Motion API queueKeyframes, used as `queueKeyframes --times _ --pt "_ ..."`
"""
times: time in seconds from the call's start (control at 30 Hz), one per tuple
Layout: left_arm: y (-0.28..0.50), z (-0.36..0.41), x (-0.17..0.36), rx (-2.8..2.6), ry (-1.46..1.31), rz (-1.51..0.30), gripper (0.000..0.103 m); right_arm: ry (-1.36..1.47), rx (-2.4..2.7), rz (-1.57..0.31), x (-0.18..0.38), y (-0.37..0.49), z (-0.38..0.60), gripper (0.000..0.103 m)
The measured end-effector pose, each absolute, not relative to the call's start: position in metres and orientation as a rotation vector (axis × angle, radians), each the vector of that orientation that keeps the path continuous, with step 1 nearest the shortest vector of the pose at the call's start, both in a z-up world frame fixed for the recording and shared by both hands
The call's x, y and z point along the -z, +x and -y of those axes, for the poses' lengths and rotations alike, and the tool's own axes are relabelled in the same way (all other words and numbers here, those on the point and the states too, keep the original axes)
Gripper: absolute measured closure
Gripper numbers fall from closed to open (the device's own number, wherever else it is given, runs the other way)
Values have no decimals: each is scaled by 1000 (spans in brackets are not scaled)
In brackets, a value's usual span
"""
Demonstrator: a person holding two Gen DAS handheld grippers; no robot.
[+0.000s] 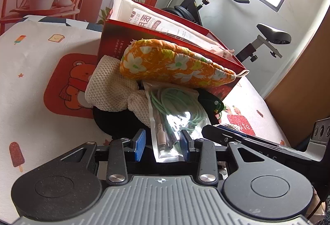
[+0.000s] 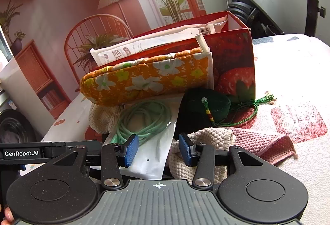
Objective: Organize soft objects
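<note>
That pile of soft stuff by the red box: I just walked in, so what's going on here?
A person holds two grippers over a heap on the printed bedspread. The left gripper and the right gripper are both open, each straddling the clear plastic bag of coiled green cable. Nothing is gripped. The orange flowered quilted pouch leans against the red strawberry-print box, above cream crocheted pieces.

An orange pouch (image 1: 175, 62) is patterned with white and yellow-green flowers. The box (image 2: 233, 60) is red, printed with strawberries. A mint-green cable (image 1: 177, 105) is seen in a clear bag. A cream knitted piece (image 1: 107, 88) and a pink knitted cloth (image 2: 266, 142) are shown, and a dark green pouch (image 2: 208, 105). Blue pads (image 1: 139, 143) are worn by black fingers. The white cover (image 1: 31, 72) is printed with a bear.
</note>
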State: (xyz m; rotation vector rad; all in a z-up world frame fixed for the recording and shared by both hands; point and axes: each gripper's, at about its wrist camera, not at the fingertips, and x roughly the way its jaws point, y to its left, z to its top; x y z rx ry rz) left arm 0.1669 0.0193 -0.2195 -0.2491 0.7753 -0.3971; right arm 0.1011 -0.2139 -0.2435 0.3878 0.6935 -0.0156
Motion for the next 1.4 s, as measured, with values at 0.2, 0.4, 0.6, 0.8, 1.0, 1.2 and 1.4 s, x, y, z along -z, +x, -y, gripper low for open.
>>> queueKeyframes --times 0.2,0.4,0.6,0.8,1.0,1.2,1.4 --pt "173 -18 230 409 -265 -809 65 397 13 -701 250 103 216 61" --pt "177 -15 239 426 -266 -836 65 396 8 -703 254 104 216 61" --pt "179 -12 246 432 -260 -845 65 393 6 -703 256 105 215 61" --pt "180 -10 248 448 -248 -842 66 390 -6 -699 255 106 214 62" --pt "183 -11 253 460 -256 -844 66 391 -17 -698 257 106 215 64" --pt "183 -9 254 466 -242 -836 64 418 1 -708 263 111 219 64" --pt "177 1 248 473 -165 -816 66 424 -7 -722 263 114 220 69"
